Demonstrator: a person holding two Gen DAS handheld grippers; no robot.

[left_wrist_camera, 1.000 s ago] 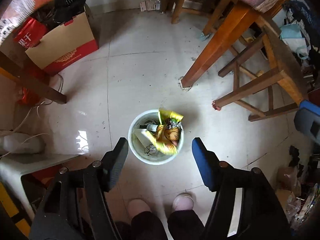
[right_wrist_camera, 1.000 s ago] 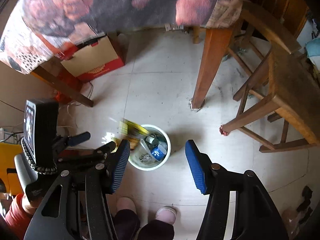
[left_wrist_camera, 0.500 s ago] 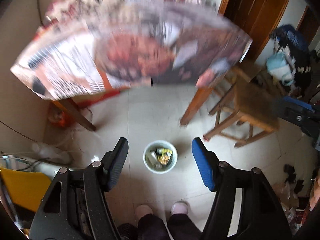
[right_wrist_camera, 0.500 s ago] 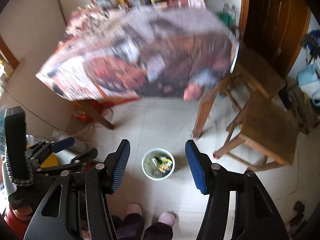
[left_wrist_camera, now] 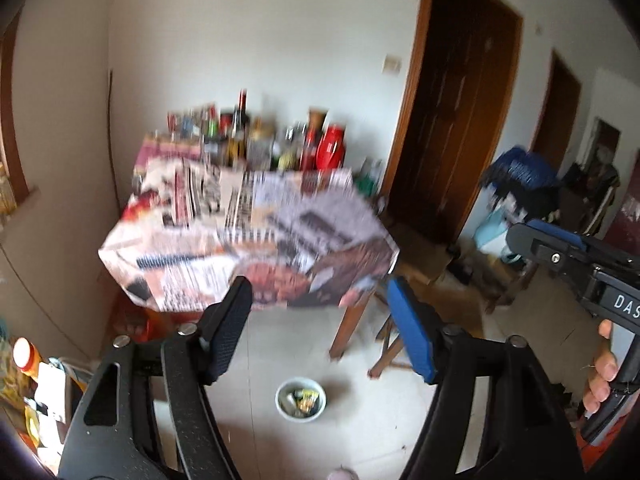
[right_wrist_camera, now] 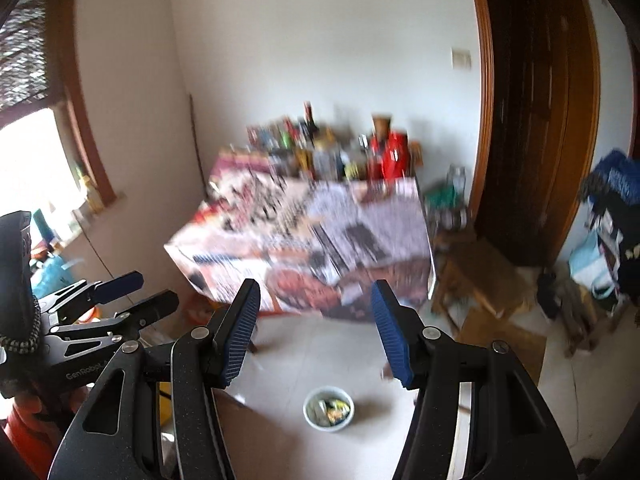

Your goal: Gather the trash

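A small white bin (left_wrist_camera: 301, 400) with wrappers and bottles in it stands on the tiled floor far below; it also shows in the right wrist view (right_wrist_camera: 329, 408). My left gripper (left_wrist_camera: 320, 328) is open and empty, high above the bin. My right gripper (right_wrist_camera: 316, 330) is open and empty, held at about the same height. The right gripper's body (left_wrist_camera: 576, 264) shows at the right edge of the left wrist view, and the left gripper's fingers (right_wrist_camera: 120, 284) at the left of the right wrist view.
A table (left_wrist_camera: 248, 236) under a printed cloth, crowded with bottles (left_wrist_camera: 256, 144) at its back, stands ahead against the wall. A wooden stool (right_wrist_camera: 476, 276) stands right of it. A dark wooden door (right_wrist_camera: 532, 128) and piled clutter (right_wrist_camera: 608, 232) lie to the right.
Both grippers have risen and tilted up from looking down at the bin to looking across the room at the table. The bin now looks much smaller and lower.
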